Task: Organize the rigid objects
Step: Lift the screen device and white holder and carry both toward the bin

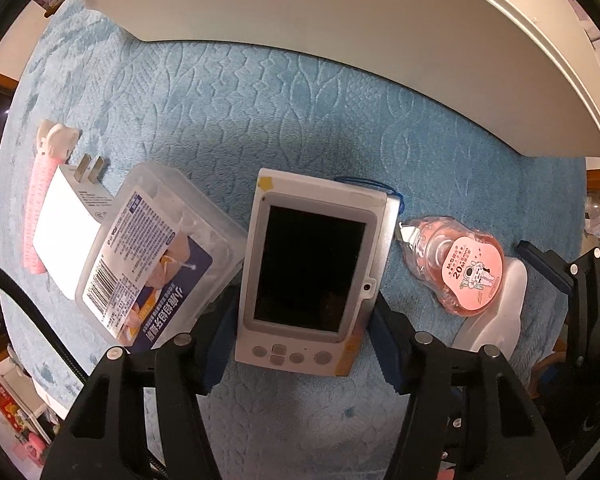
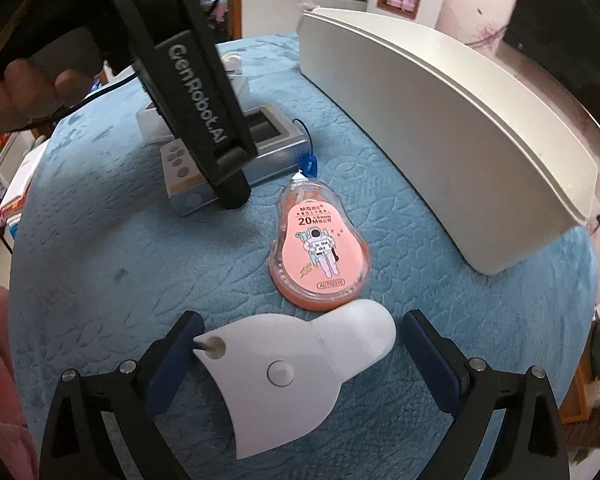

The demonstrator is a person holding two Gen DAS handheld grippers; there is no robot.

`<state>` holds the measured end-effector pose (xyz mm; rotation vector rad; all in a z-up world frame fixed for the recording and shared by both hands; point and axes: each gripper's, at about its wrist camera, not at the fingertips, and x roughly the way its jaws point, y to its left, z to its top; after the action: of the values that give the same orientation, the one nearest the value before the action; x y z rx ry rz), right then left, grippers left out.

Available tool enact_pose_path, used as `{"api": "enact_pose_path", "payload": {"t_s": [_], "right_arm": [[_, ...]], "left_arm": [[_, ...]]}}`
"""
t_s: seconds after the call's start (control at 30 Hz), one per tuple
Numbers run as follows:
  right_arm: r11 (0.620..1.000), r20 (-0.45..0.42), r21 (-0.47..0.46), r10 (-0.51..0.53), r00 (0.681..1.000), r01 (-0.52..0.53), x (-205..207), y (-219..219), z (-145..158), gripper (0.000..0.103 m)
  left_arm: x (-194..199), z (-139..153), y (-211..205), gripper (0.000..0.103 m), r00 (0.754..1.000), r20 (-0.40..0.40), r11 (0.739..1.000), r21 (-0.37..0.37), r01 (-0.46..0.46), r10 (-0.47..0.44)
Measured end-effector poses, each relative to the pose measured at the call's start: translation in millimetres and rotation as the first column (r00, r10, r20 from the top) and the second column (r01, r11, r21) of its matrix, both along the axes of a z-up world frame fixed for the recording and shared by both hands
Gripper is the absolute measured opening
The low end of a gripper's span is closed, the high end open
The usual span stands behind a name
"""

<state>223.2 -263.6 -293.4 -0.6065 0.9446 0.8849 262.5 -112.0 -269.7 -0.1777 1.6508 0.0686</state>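
A white and silver handheld device (image 1: pixel 312 272) with a dark screen lies on the blue cloth, between the open fingers of my left gripper (image 1: pixel 300 344); the blue pads stand close to its sides. It also shows in the right wrist view (image 2: pixel 268 136). My right gripper (image 2: pixel 300 360) is open around a white plastic piece (image 2: pixel 296 368) with a round button; whether the left pad touches it, I cannot tell. An orange correction tape (image 2: pixel 320 252) lies just beyond it, also in the left wrist view (image 1: pixel 460 268).
A long white tray (image 1: pixel 340 28) stands at the back of the cloth (image 2: pixel 460 120). Left of the device lie a clear plastic box (image 1: pixel 156 256), a white charger plug (image 1: pixel 68 224) and a pink strip (image 1: pixel 40 200). The left gripper's body (image 2: pixel 196 92) hangs over the device.
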Motion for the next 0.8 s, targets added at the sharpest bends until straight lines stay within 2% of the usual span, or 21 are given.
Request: {"api": "enact_pose_path", "payload": {"t_s": [0.1, 0.43, 0.6, 0.8], "right_arm": [[0.999, -0.018, 0.030, -0.012, 1.000, 0.013, -2.6, -1.4, -0.1, 0.090], [0.995, -0.014, 0.019, -0.094, 0.995, 0.094, -24.8, 4.8, 0.6, 0.090], [0.991, -0.056, 0.012, -0.135, 0.989, 0.136, -33.1, 9.6, 0.1, 0.090], [0.986, -0.104, -0.014, -0.165, 0.981, 0.165, -46.6, 15.0, 5.4, 0.090]], "left_arm": [[-6.9, 2.0, -3.1, 0.064, 1.000, 0.006, 1.000, -0.001, -0.001, 0.001], [-15.5, 1.1, -6.8, 0.064, 1.000, 0.028, 1.000, -0.005, 0.010, -0.010], [-30.4, 3.9, -9.5, 0.063, 0.999, 0.043, 1.000, 0.005, 0.027, -0.027], [-52.2, 4.7, -9.0, 0.063, 1.000, 0.012, 1.000, -0.009, 0.026, -0.026]]}}
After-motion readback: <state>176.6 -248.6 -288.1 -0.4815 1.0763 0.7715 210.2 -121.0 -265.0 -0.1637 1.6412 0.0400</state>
